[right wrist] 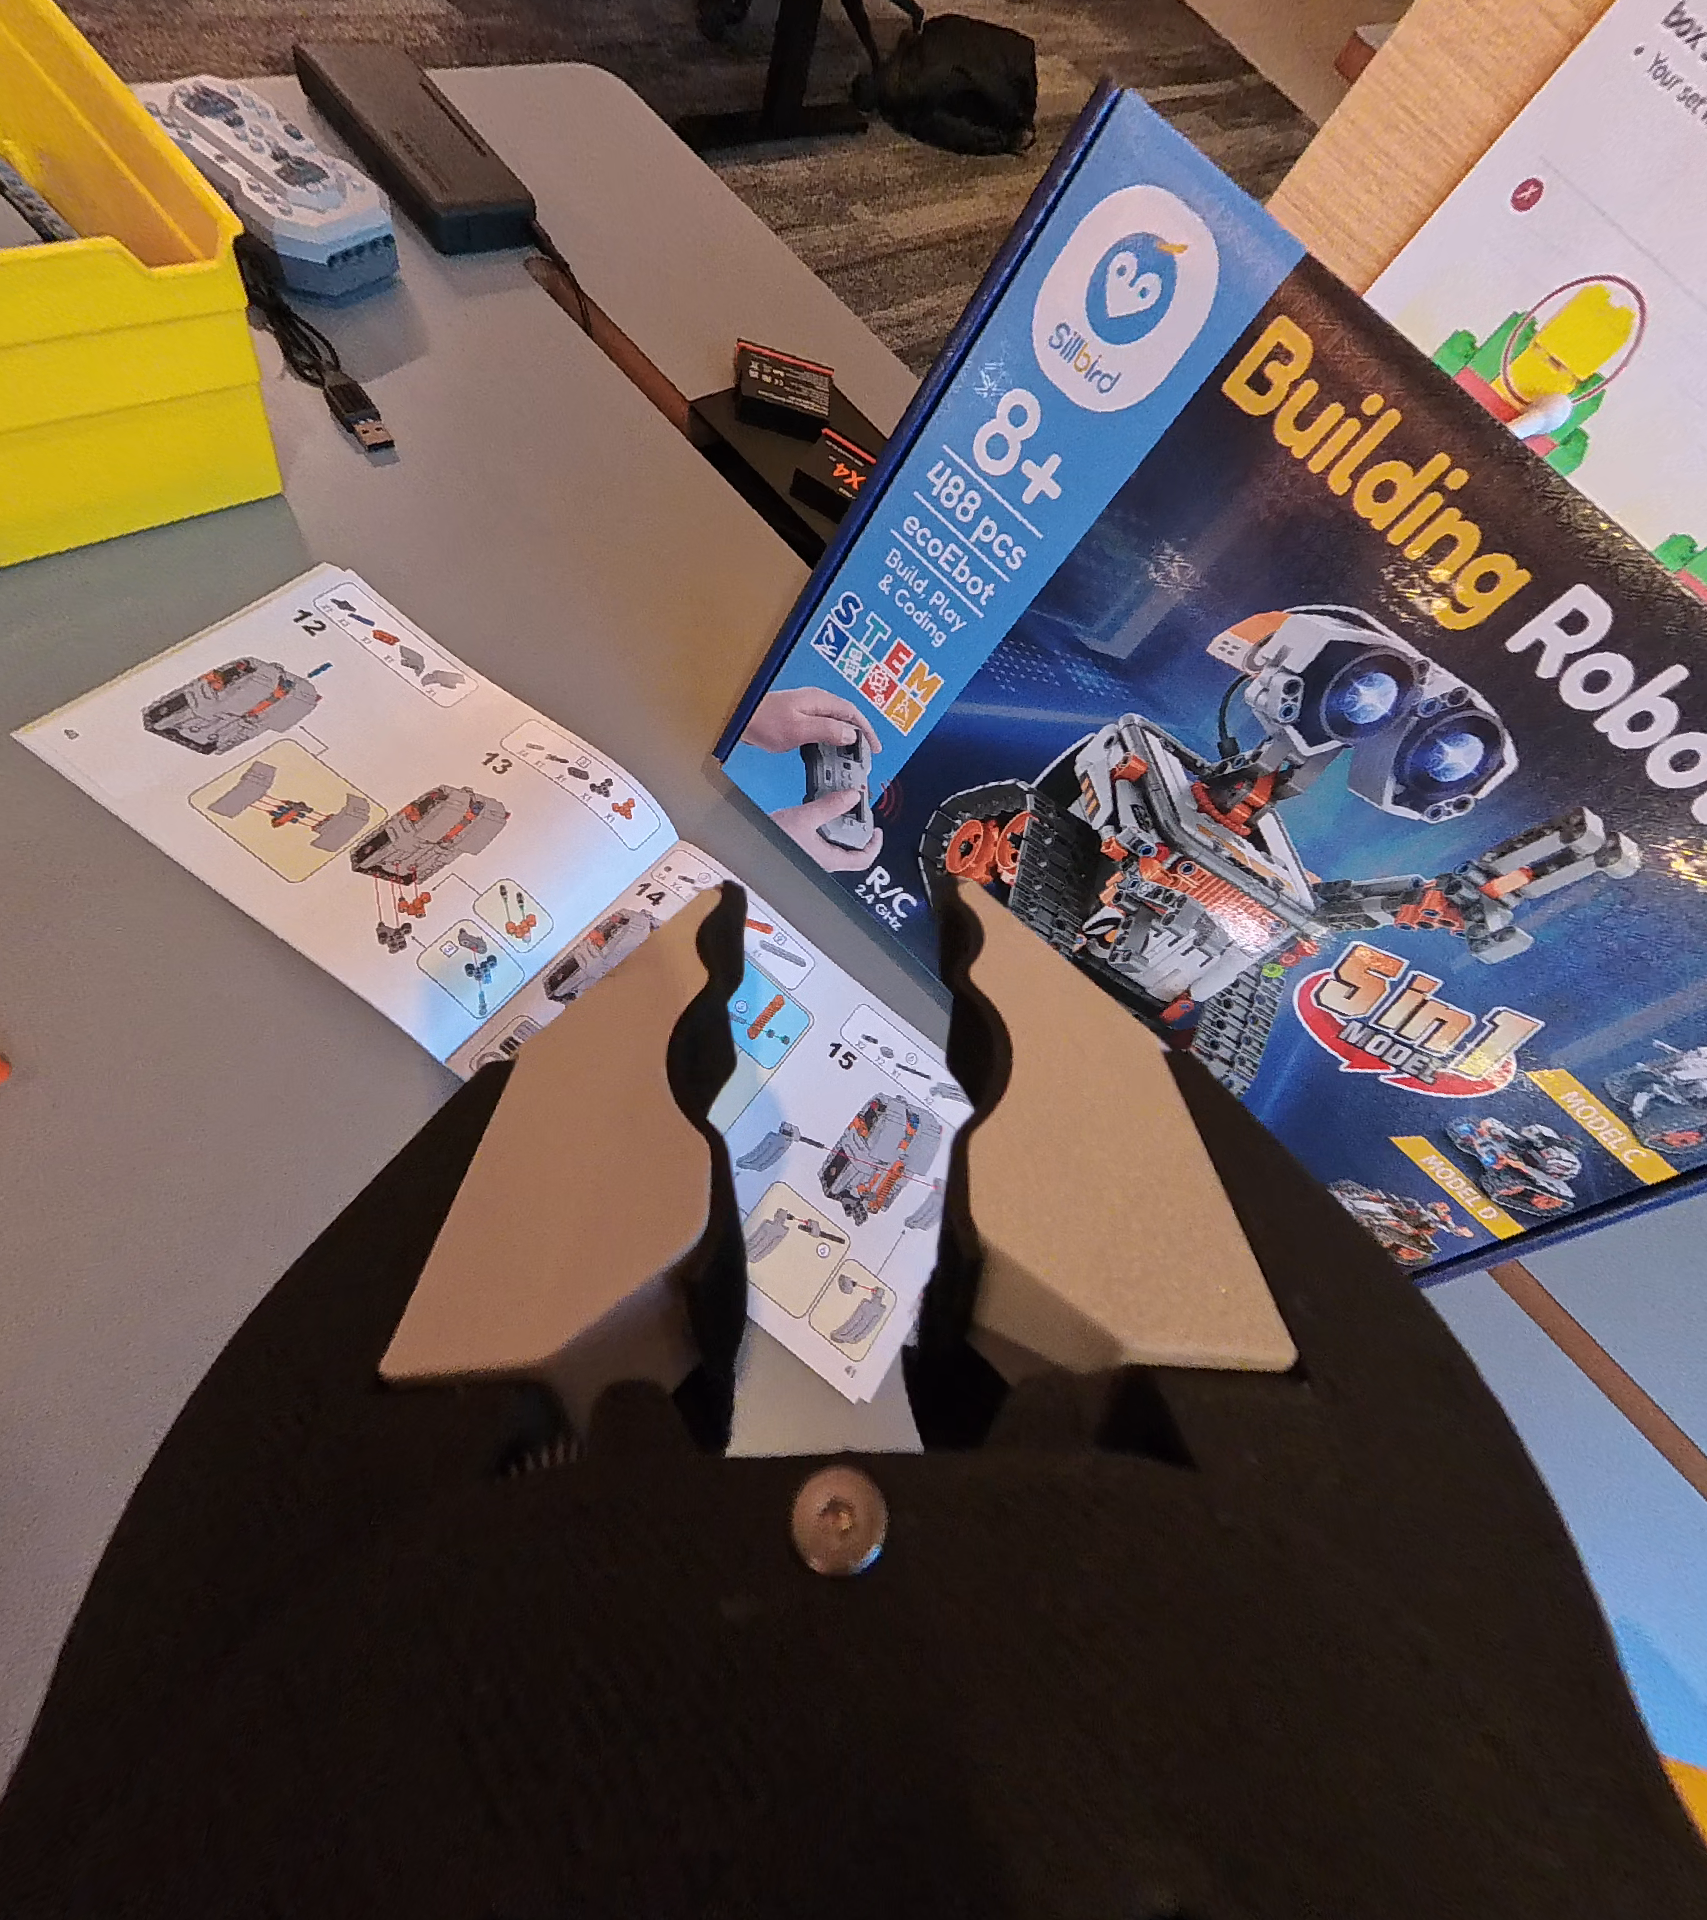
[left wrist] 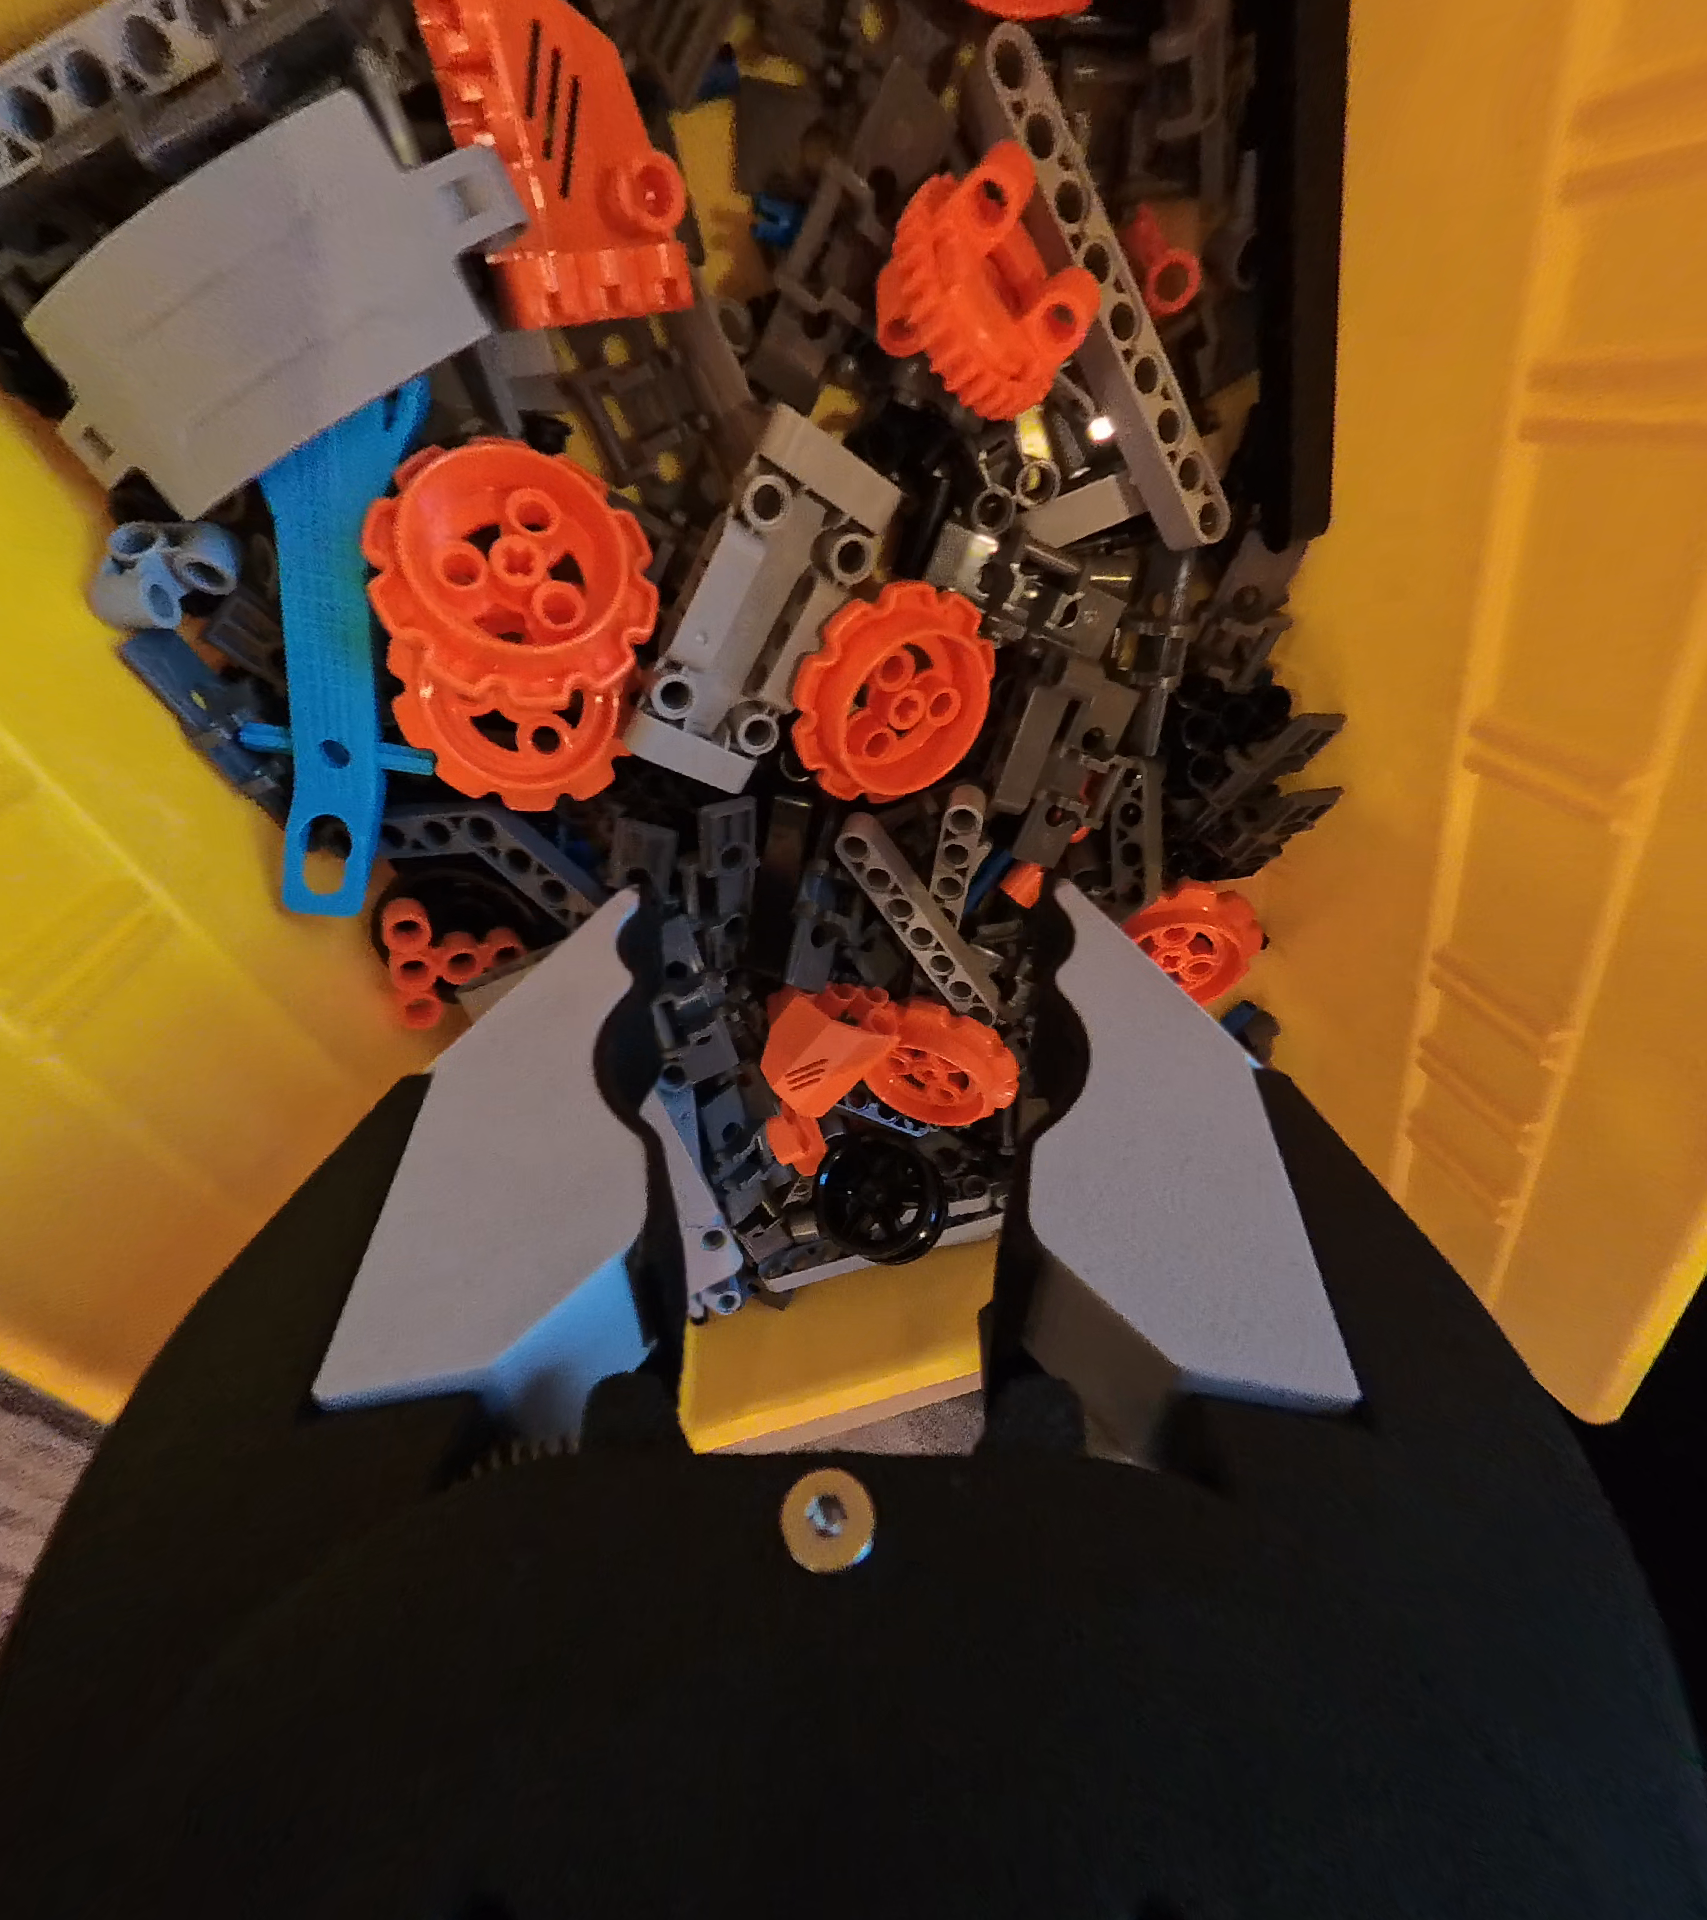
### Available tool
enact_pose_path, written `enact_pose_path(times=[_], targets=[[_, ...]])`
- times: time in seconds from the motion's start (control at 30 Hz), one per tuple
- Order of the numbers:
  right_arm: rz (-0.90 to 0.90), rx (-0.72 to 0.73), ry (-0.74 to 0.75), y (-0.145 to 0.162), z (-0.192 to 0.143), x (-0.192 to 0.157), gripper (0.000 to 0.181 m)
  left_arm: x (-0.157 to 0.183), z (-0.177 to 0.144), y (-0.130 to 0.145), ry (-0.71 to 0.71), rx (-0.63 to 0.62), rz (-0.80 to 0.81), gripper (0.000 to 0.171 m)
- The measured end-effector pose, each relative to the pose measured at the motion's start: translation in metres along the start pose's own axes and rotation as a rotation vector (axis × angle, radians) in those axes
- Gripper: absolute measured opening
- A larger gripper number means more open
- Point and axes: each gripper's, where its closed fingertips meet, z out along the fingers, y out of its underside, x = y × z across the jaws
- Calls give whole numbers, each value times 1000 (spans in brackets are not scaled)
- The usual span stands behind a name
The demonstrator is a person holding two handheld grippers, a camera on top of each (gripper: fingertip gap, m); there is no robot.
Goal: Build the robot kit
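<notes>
The left gripper (left wrist: 844,904) hung with jaws apart inside the yellow bin (left wrist: 1555,623) above loose building pieces (left wrist: 890,1060), while the right gripper (right wrist: 841,899), jaws also apart and empty, hovered over the instruction booklet (right wrist: 361,790) on the desk (right wrist: 153,1039).

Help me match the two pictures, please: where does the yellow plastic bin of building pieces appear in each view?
Left wrist view: the yellow plastic bin fills the upper frame, its walls on both sides, the open left gripper over its pile of orange, grey and black pieces.
Right wrist view: the bin sits at the upper left on the grey table, far from the open right gripper.
Shared landmark: the bin's yellow wall.
</notes>
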Motion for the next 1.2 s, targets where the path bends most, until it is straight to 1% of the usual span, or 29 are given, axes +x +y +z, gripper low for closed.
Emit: enact_pose_path(times=[0.1, 0.17, 0.23, 0.33, 0.37, 0.4, 0.47, 0.5, 0.53, 0.67, 0.7, 0.83, 0.9, 1.1, 1.2], targets=[[8, 5, 9, 0, -1, 3, 36, 9, -1, -2, -5, -6, 53, 61], [5, -7, 18, 2, 0, 5, 36, 18, -2, -3, 18, -4, 109, 54], [-3, -20, 29, 5, 1, 7, 36, 27, -1, -5, 36, -2, 161, 51], [-12, -26, 42, 6, 1, 9, 36, 39, 4, -6, 54, -26, 285, 37], [-13, -26, 43, 5, 1, 9, 36, 39, 6, -7, 36, -33, 335, 35], [-13, -25, 44, 5, 1, 9, 36, 39, 7, -7, 21, -38, 364, 35], [-15, -29, 42, 7, 2, 9, 36, 41, 8, -9, 5, -47, 386, 45], [-17, -34, 43, 8, 2, 9, 36, 39, 9, -12, -26, -44, 391, 55], [-18, -38, 45, 9, 3, 9, 36, 36, 9, -14, -57, -49, 393, 58], [-21, -48, 42, 11, 6, 9, 36, 29, 14, -21, -156, -91, 386, 57], [-22, -53, 43, 12, 6, 9, 36, 27, 14, -23, -186, -100, 380, 54], [-26, -58, 49, 13, 6, 11, 36, 10, 12, -29, -321, -124, 378, 30], [-27, -58, 51, 13, 6, 11, 36, -1, 10, -30, -372, -126, 370, 29], [-30, -61, 58, 14, 5, 13, 36, -8, 6, -28, -344, -97, 299, 18], [-30, -62, 57, 14, 6, 12, 36, -11, 2, -25, -351, -96, 279, 21]])
